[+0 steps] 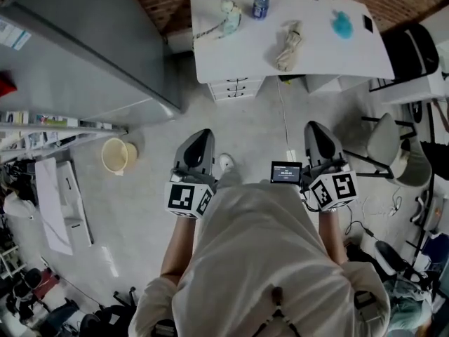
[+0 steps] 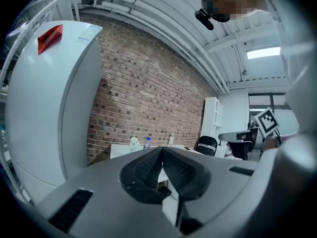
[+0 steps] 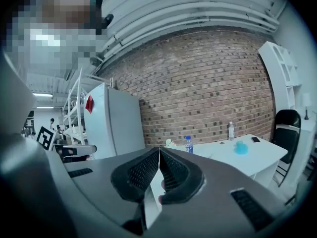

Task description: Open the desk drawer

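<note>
A white desk [image 1: 231, 55] stands ahead by the brick wall. Under its left end sits a white drawer unit [image 1: 235, 88] with dark handles, all drawers closed. My left gripper [image 1: 199, 140] and right gripper [image 1: 315, 133] are held side by side well short of the desk, over the grey floor. Both are shut with nothing between the jaws. In the left gripper view the left gripper [image 2: 162, 151] points at the desk [image 2: 124, 149] in the distance. From the right gripper view, the right gripper [image 3: 159, 151] faces the desk [image 3: 233, 158] too.
A bottle [image 1: 260, 3], a cloth [image 1: 287, 46], a blue object [image 1: 342, 25] and a small figure [image 1: 229, 15] lie on the desk. A big white fridge [image 1: 77, 48] stands at the left, a bucket [image 1: 117, 154] on the floor beside it. Chairs [image 1: 389, 142] and cables crowd the right.
</note>
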The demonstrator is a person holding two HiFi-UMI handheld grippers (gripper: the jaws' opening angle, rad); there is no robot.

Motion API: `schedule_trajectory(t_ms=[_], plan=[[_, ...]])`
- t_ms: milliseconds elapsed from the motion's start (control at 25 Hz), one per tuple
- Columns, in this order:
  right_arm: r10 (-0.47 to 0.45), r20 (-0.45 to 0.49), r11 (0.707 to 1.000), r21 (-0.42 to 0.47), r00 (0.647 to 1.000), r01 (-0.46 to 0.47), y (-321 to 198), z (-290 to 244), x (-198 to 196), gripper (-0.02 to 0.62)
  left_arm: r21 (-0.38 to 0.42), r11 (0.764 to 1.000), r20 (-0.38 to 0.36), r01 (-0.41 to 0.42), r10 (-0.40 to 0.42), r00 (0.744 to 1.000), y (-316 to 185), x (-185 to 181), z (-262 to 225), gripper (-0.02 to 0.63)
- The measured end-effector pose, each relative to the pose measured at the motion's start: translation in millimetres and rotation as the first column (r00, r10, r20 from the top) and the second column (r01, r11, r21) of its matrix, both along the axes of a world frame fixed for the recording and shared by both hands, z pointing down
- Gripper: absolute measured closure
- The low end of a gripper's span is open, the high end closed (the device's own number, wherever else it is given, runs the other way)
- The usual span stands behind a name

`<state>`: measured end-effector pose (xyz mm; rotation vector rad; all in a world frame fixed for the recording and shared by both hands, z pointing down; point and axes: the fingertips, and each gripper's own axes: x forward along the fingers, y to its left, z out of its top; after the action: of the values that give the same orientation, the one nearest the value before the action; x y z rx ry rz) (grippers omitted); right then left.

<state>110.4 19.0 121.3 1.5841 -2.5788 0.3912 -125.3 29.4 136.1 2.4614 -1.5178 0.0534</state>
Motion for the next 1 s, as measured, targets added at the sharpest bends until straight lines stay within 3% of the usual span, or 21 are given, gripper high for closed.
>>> schedule_trajectory(t_ms=[200,440,560,720,1000], plan=[[0.014,-0.096,1.0,-0.008,0.995,-0.015,-39.7,13.1,-18.8,0.568,-0.061,0.997,-0.01,-0.047,0.047,0.999,-46.0,-21.9,25.5,0.598],[-0.011,-0.127,0.997,-0.077,0.992,0.001,-70.6,37.8,-22.8,0.568,-0.115,0.986,0.001,-0.125,0.125,0.992,-85.7,-6.2,51.0,0.598],[-0.049,-0.107,0.995,-0.095,0.993,0.039,-88.4,52.0,-19.0,0.568,-0.127,0.98,0.016,-0.154,0.157,0.987,-105.6,16.9,64.0,0.598],[-0.136,-0.032,0.984,-0.117,0.99,0.131,-106.1,78.9,-21.8,0.568,-0.139,0.977,-0.037,-0.161,0.158,0.987,-120.9,43.7,70.6,0.598],[-0.254,0.03,0.956,-0.142,0.967,0.255,-114.5,118.2,-33.3,0.568,-0.131,0.982,0.0,-0.134,0.135,0.991,-111.9,66.5,101.4,0.598]])
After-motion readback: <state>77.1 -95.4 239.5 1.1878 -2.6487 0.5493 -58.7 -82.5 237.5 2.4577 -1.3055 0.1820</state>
